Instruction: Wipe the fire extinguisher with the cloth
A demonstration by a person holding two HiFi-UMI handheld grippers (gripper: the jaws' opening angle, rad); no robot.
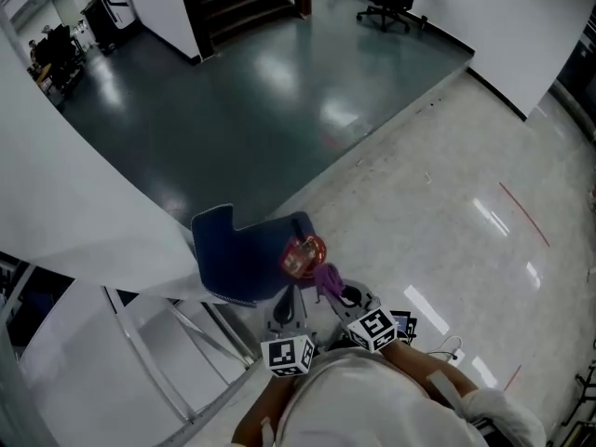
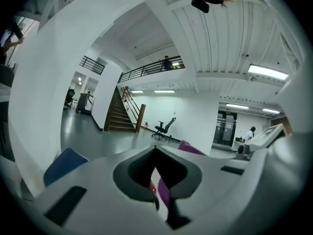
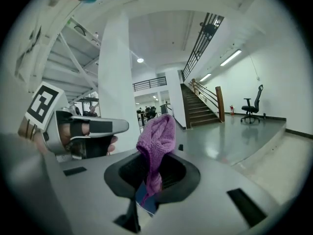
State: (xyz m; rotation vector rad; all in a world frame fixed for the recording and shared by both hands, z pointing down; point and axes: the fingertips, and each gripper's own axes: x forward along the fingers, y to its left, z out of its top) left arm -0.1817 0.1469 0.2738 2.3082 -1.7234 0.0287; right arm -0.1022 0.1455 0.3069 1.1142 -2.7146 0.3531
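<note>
Holding a purple cloth (image 3: 156, 136) pinched tight in the right gripper (image 3: 152, 182), bunched up above the jaws. Holding the left gripper (image 2: 155, 155) just alongside, jaws closed tip to tip on nothing. Looking down on the red fire extinguisher (image 1: 304, 255), just ahead of both grippers beside the cloth, at the right edge of a blue panel (image 1: 233, 254) above the pale floor (image 1: 447, 222).
</note>
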